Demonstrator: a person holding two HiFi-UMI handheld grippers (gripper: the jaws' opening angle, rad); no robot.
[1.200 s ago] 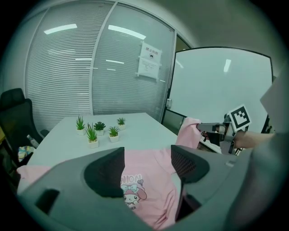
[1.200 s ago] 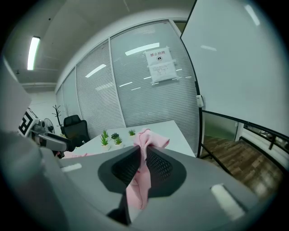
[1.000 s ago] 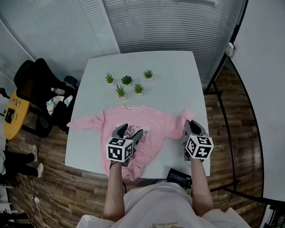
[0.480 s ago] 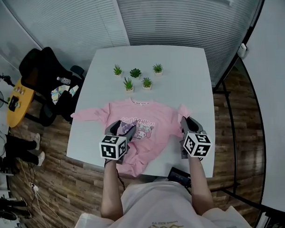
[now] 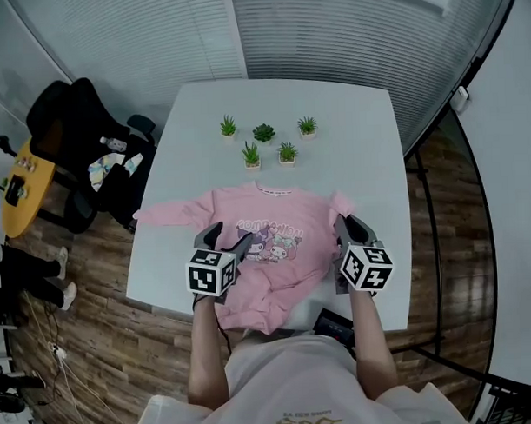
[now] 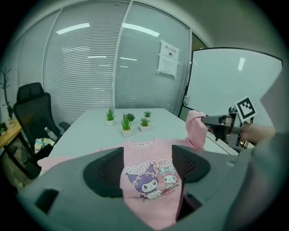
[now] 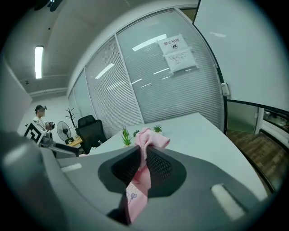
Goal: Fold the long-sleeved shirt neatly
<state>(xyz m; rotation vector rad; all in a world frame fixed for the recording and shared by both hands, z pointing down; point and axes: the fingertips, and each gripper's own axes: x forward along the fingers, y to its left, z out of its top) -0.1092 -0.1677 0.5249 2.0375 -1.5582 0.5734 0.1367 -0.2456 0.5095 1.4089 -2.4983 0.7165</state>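
Observation:
A pink long-sleeved shirt (image 5: pixel 292 216) with a cartoon print lies face up on the white table (image 5: pixel 350 134), its hem hanging over the near edge. My left gripper (image 5: pixel 232 240) hovers over the lower left of the shirt's body. Its jaws stand wide apart, and the flat fabric and print (image 6: pixel 149 180) show between them. My right gripper (image 5: pixel 345 224) is shut on the shirt's right sleeve, whose cuff (image 7: pixel 151 139) bunches up above the pads and lifts off the table. The other sleeve (image 5: pixel 161 215) lies stretched out to the left.
Several small potted plants (image 5: pixel 267 141) stand in a cluster behind the collar. A black office chair (image 5: pixel 67 127) and a yellow stand are left of the table. A dark device (image 5: pixel 335 326) sits at the near right edge. Glass walls with blinds close the far side.
Both grippers have drawn back toward the near edge. The left one has come off the cartoon print toward the hem, and the right one has kept the sleeve in its jaws.

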